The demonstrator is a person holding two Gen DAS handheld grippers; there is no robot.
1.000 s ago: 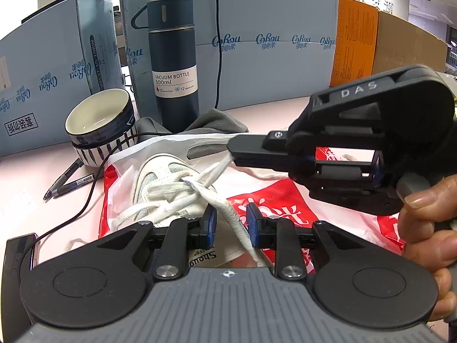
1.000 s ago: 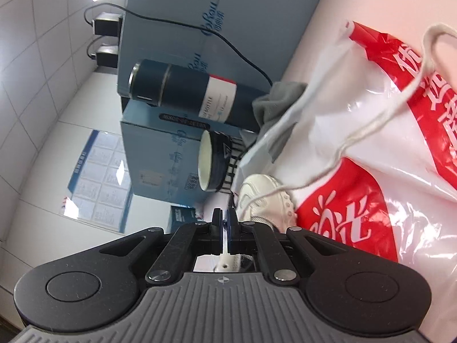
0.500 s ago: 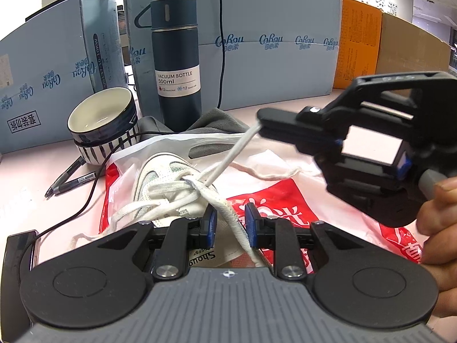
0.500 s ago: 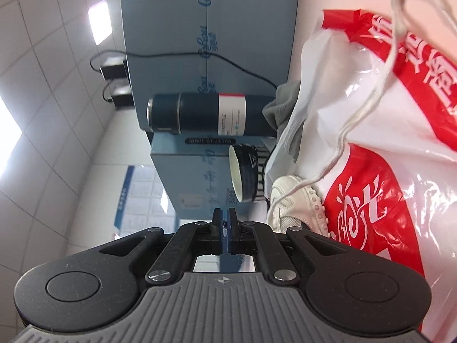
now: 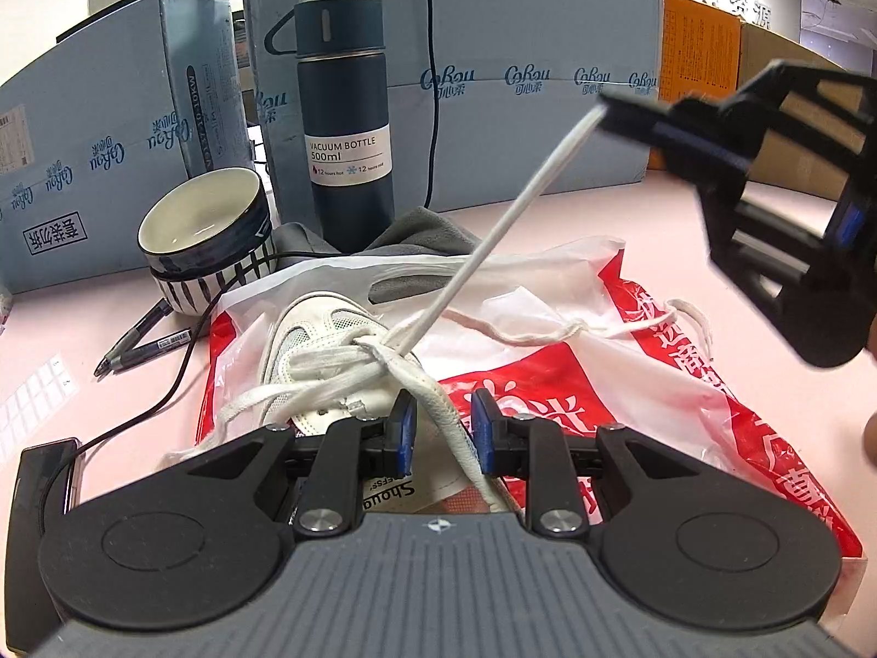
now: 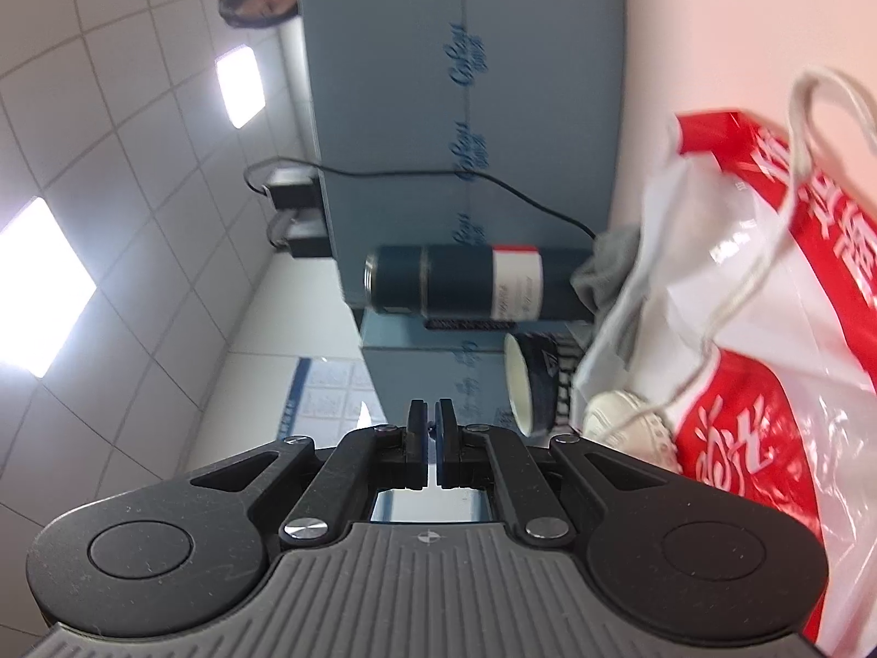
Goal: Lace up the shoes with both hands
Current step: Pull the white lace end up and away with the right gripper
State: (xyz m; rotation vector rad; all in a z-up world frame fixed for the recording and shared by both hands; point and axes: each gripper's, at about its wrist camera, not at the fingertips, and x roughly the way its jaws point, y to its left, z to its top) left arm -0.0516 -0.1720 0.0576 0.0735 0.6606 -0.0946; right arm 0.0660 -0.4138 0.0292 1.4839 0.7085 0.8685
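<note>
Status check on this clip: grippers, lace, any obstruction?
Right gripper shut on lace end, drawn taut from the white shoe. Left gripper around the other lace strand, pad contact unclear. Loose drawstring lies on the red-white bag beside the shoe.

The left gripper points down and forward at a slant; its blue-padded jaws stand a little apart, a white lace running loosely between them with a gap showing at either pad. The right gripper is raised at the upper right of the left wrist view, rolled onto its side and roughly level; its jaws are pinched together on the end of the lace, which runs taut from the tips; a fingertip shows at the right edge.
</note>
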